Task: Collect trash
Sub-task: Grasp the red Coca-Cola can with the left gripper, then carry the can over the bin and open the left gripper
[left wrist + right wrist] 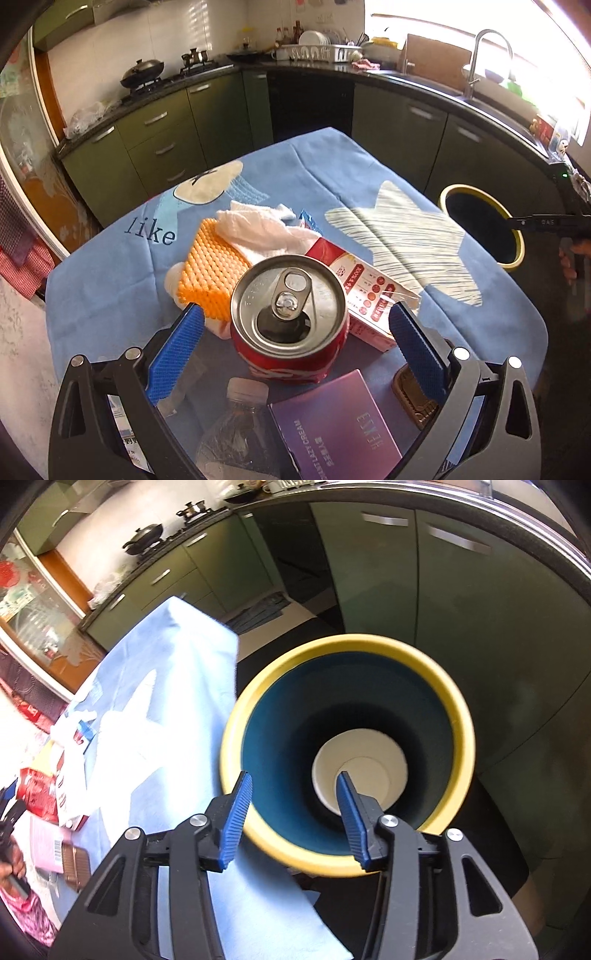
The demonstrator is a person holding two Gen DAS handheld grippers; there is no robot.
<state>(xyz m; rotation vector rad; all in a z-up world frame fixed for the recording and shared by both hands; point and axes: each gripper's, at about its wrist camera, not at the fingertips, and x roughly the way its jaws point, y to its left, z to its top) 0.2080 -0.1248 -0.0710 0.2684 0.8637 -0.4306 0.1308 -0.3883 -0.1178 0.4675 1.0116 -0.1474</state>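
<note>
In the left wrist view, my left gripper [293, 328] is open, its blue fingers on either side of an opened red soda can [290, 317] standing on the blue tablecloth [110, 288]. The pads are apart from the can. Around it lie an orange sponge [212, 273], crumpled white tissue [266, 229], a red-and-white carton [365, 295], a purple box [336, 424] and a clear plastic bottle [236, 432]. In the right wrist view, my right gripper [293, 805] is open and empty above the yellow-rimmed bin [347, 753], which holds a white paper cup [360, 771].
The bin [484, 227] stands on the floor off the table's right edge. Green cabinets [229, 110] and a dark counter with stove, dish rack and sink ring the room. A brown object [410, 391] lies under the left gripper's right finger.
</note>
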